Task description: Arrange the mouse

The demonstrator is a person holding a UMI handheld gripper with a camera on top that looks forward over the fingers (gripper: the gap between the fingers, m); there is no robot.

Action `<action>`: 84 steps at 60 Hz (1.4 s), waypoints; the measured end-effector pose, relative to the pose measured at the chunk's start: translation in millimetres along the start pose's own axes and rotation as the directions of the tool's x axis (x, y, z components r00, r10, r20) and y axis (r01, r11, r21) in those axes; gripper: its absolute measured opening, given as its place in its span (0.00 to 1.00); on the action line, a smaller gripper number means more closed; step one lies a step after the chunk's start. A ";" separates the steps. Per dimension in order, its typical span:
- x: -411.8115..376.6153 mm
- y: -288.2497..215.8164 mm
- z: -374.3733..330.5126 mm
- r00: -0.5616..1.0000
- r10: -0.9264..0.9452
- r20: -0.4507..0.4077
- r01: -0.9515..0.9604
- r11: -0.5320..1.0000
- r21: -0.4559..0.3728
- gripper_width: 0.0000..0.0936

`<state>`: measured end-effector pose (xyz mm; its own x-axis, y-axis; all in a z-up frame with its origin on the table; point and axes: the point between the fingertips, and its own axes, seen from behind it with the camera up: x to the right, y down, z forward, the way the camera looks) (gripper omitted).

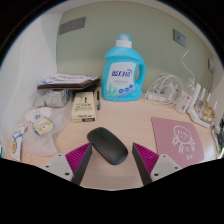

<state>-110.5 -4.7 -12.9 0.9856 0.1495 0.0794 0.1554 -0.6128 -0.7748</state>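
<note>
Black and glossy, the mouse (108, 144) lies slanted on the pale tabletop (120, 118), just ahead of the gripper (112, 160), whose magenta pads (78, 156) stand spread apart with nothing pinched between them; the mouse's near end sits about level with the fingertips, roughly centred on the gap. To its right, close by, lies a pink mouse mat (178, 136), likely where it belongs. Because the mouse lies at an angle to the fingers, closing now could catch it cornerwise on its smooth curved shell and let it twist or squirt out. Farther back stands a blue detergent bottle (124, 72), with white cables (170, 90) to the right and boxes (82, 105) and small clutter at left, none blocking the short path to the mat.
</note>
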 end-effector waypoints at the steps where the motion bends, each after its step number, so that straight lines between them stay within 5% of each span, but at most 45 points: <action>1: 0.8 -1.6 2.7 1.000 -0.003 0.003 0.003 1.000 -0.001 0.88; 13: 13.1 -21.1 33.0 0.999 0.012 0.033 -0.013 1.000 0.011 0.80; 22: 6.4 -24.5 38.0 0.997 0.012 0.070 -0.014 0.999 0.029 0.51; 43: 4.6 -34.2 25.8 0.997 0.031 0.071 -0.032 0.999 0.014 0.36; 55: 28.6 -160.4 -84.8 0.987 0.081 0.137 -0.114 0.961 0.251 0.37; 64: 114.3 -225.6 -145.2 0.989 0.116 0.091 -0.143 0.905 0.401 0.36; 71: 188.1 -194.0 -113.4 0.985 0.171 0.028 -0.171 0.926 0.337 0.36; 84: 252.2 -37.2 -0.8 0.983 0.175 -0.045 -0.173 0.984 0.053 0.36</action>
<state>132.4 55.2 36.5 0.9995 0.0050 -0.0298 -0.0212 -0.5876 -0.8089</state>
